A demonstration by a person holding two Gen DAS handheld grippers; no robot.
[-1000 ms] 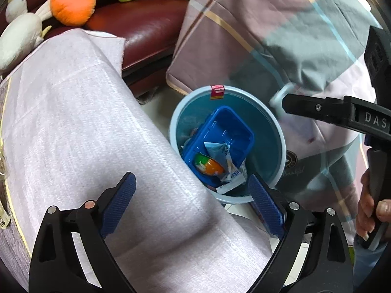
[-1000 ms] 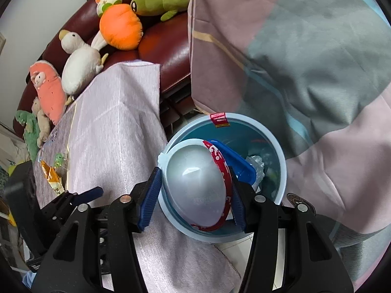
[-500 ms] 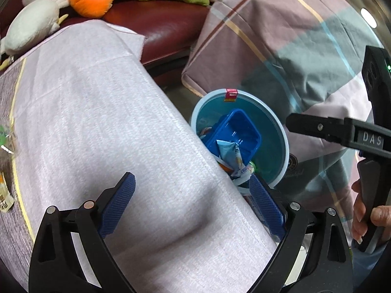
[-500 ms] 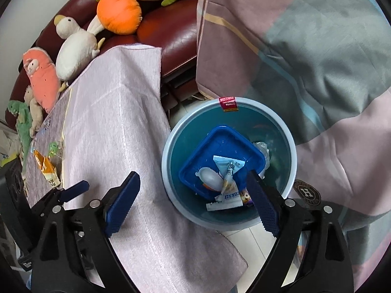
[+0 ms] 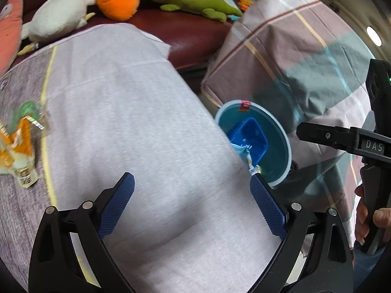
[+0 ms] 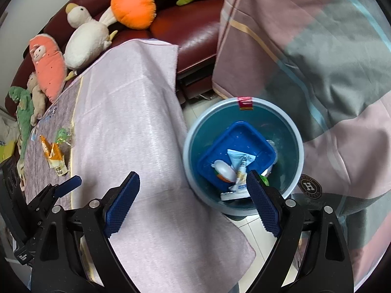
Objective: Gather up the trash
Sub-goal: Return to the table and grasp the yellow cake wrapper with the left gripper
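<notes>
The right gripper (image 6: 193,201) stands wide and empty. Just ahead of its right finger, the blue tray (image 6: 237,156) lies tilted inside the bin (image 6: 299,151), its long axis running diagonally.

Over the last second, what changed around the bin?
The right gripper let go of the white bowl, which dropped into the bin; only a white piece shows among the trash now. Both views slid toward the table, bringing the wrappers into the left view. The left gripper stayed open and empty; the bin and blue tray stayed put.
</notes>
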